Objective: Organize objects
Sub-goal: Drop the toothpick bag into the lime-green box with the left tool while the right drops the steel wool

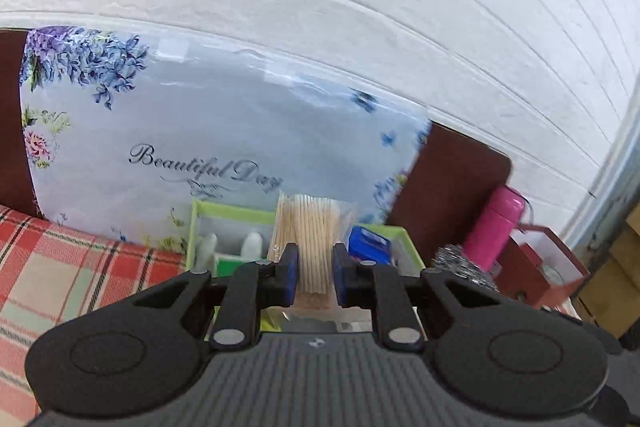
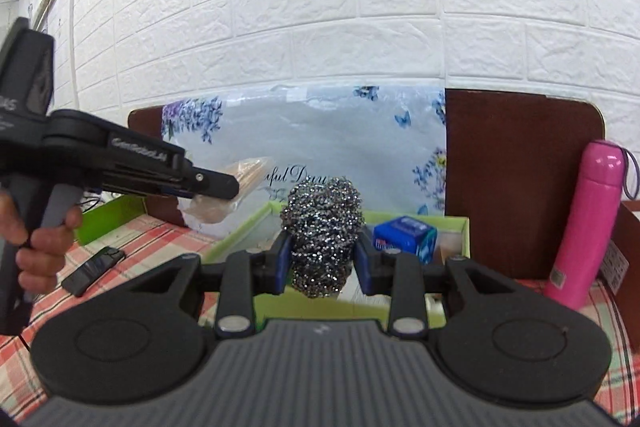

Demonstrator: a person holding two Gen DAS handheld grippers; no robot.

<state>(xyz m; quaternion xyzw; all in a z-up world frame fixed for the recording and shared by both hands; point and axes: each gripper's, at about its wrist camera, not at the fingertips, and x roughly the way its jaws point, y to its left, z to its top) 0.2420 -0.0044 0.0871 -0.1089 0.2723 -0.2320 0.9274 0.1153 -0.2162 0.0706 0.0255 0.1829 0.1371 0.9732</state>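
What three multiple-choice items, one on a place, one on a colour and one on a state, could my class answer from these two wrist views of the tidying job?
1. Where does the pink bottle stand?
A. inside the green box
B. on the checked cloth, right of the green box
C. on top of the floral bag

2. What colour is the small packet lying in the green box?
A. blue
B. yellow
C. black

3. What is the right gripper doing?
A. standing open with nothing in it
B. shut on the phone
C. shut on the steel scourer

Answers:
1 B: the bottle stands upright on the cloth, outside the box's right wall.
2 A: the packet is blue with white print.
3 C: both pads press the scourer's sides, and it hangs clear above the box.
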